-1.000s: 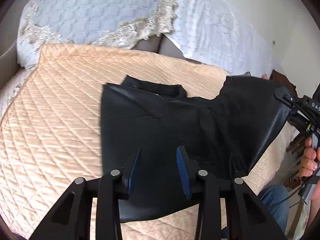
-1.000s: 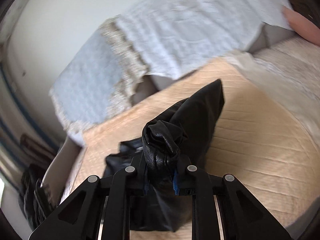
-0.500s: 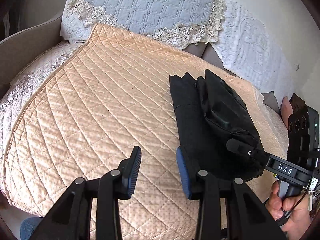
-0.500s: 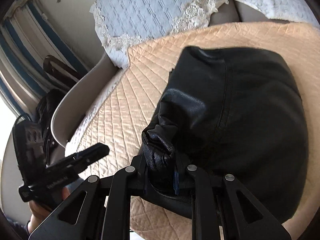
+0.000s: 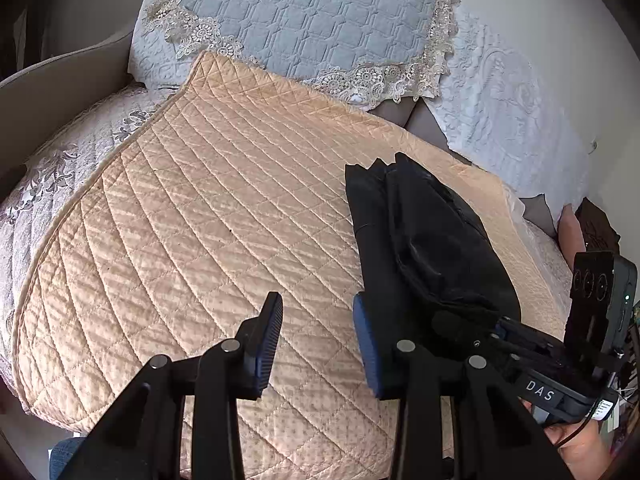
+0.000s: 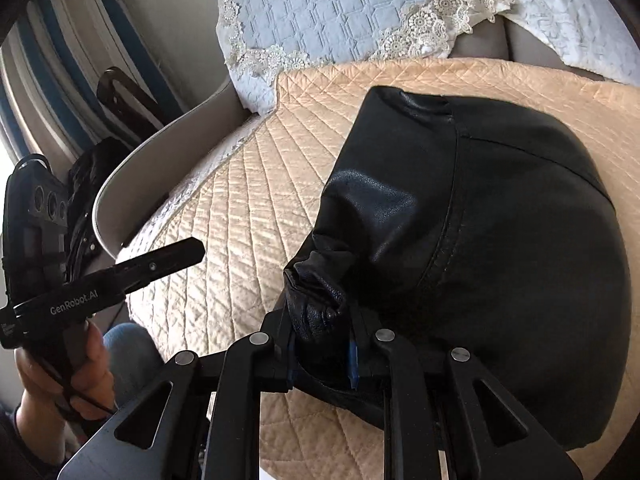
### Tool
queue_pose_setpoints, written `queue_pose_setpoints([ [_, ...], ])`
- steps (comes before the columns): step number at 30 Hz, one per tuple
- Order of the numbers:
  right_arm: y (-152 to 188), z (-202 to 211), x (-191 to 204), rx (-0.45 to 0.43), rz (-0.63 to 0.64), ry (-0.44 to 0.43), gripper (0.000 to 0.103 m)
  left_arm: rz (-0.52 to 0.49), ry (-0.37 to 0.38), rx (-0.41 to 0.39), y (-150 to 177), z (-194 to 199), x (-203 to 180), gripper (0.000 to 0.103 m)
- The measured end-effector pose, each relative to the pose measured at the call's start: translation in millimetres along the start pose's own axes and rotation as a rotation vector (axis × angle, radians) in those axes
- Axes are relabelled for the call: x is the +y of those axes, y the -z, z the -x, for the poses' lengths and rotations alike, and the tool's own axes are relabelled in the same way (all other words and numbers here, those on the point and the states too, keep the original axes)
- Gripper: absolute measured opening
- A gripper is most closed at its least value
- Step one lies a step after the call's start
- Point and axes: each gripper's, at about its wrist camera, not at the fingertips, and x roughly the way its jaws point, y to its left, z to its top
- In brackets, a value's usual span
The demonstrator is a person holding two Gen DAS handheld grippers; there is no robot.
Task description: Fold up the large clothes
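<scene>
Lying on the peach quilted bed cover (image 5: 224,216), my folded black leather garment (image 6: 500,240) bunches between my right gripper (image 6: 322,354) fingers, now loosening. My left gripper (image 5: 316,344) gapes, holding nothing.

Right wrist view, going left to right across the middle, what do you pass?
Left tongs held in a hand → grey chair back → peach quilt → black leather garment, a bunched edge of it between the opening right tongs.
</scene>
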Motion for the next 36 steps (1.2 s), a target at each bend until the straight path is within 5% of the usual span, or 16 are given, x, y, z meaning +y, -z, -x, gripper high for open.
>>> queue_pose_setpoints([
  [5,-7,13,20,0.011,0.058,-0.032,0.054,-0.015,0.001,-0.011,-7,6,-6,0.038],
  [11,-12,63,22,-0.080,0.022,-0.132,0.054,-0.054,0.048,-0.034,-25,15,-33,0.038],
  [19,-6,88,-43,-0.139,-0.099,0.092,0.052,-0.185,0.191,0.021,-34,-20,-107,0.053],
  [21,-1,85,-61,-0.128,-0.142,0.133,0.047,-0.208,0.148,0.065,-27,-41,-114,0.047],
  [22,1,85,-65,-0.125,-0.153,0.144,0.046,-0.210,0.117,0.071,-23,-49,-112,0.028],
  [24,4,81,-74,-0.117,-0.178,0.150,0.045,-0.196,0.060,0.088,-9,-60,-100,0.013],
  [29,17,62,-74,-0.071,-0.153,0.134,0.039,-0.188,0.010,0.035,20,-53,-82,0.012],
  [36,23,56,-77,-0.062,-0.128,0.141,0.039,-0.166,0.006,0.059,12,-50,-84,0.018],
])
